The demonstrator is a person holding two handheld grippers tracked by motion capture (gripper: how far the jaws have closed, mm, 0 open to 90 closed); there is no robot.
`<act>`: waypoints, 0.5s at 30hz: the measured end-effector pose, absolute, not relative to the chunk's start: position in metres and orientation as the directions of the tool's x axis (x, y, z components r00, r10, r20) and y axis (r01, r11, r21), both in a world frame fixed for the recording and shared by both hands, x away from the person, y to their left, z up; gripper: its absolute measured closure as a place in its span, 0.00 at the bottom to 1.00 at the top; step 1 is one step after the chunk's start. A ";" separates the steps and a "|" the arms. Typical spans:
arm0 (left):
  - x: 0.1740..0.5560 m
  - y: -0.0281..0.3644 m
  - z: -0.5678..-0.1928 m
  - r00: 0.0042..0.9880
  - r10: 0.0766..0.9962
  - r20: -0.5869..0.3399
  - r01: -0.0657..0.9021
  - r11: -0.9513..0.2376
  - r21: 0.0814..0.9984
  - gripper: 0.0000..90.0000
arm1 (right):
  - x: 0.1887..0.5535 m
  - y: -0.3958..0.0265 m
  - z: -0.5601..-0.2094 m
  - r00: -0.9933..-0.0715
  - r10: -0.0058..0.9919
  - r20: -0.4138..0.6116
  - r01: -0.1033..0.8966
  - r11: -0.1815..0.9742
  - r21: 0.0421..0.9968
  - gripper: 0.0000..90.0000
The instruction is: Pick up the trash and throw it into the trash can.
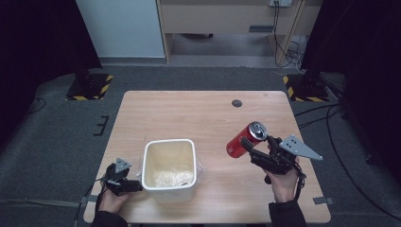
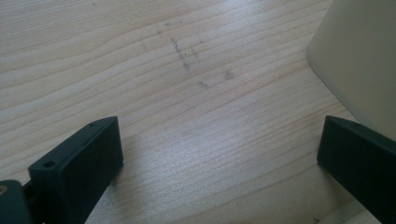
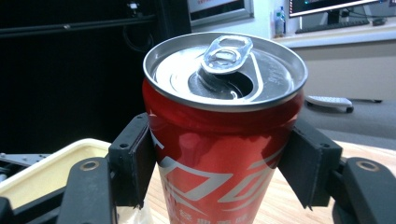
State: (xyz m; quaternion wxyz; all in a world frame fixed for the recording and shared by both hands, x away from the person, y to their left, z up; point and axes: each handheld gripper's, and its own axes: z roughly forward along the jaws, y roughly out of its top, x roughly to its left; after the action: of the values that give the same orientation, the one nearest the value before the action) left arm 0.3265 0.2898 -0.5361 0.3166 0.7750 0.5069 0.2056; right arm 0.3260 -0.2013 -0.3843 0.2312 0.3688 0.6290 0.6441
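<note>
Red can (image 1: 245, 139) up off the table (image 1: 217, 113), tilted, clamped in the right gripper (image 1: 249, 147) right of the cream bin (image 1: 169, 163) (probably bound for it). Left gripper (image 1: 135, 185) low at the bin's near-left corner, steadying hand flat.

Left gripper view: fingers (image 2: 84, 161) wide apart, nothing between, bin wall (image 2: 359, 60) beside.

Right gripper view: fingers (image 3: 133, 158) pressed on can (image 3: 219, 154), opened top upward.
</note>
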 end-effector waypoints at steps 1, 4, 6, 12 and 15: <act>0.327 0.290 -0.536 0.401 0.916 -0.002 0.655 -0.285 0.700 0.00 | 0.325 -0.201 -0.383 -0.625 0.759 0.180 0.159 -0.101 0.982 0.37; 0.327 0.290 -0.536 0.400 0.916 -0.003 0.655 -0.284 0.700 0.00 | 0.321 -0.198 -0.378 -0.642 0.746 0.176 0.144 -0.108 0.984 0.37; 0.327 0.290 -0.536 0.402 0.916 -0.002 0.655 -0.286 0.699 0.00 | 0.319 -0.197 -0.376 -0.651 0.738 0.177 0.139 -0.113 0.984 0.37; 0.327 0.290 -0.536 0.400 0.916 -0.003 0.655 -0.284 0.700 0.00 | 0.313 -0.191 -0.368 -0.683 0.710 0.172 0.119 -0.124 0.985 0.37; 0.327 0.290 -0.536 0.400 0.916 -0.003 0.655 -0.284 0.700 0.00 | 0.310 -0.187 -0.365 -0.701 0.693 0.171 0.116 -0.126 0.985 0.37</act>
State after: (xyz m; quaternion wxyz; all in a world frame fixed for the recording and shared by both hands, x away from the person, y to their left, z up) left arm 0.3266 0.2897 -0.5362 0.3171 0.7744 0.5073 0.2060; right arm 0.3100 -0.1873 -0.3651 0.2129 0.3229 0.6259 0.6772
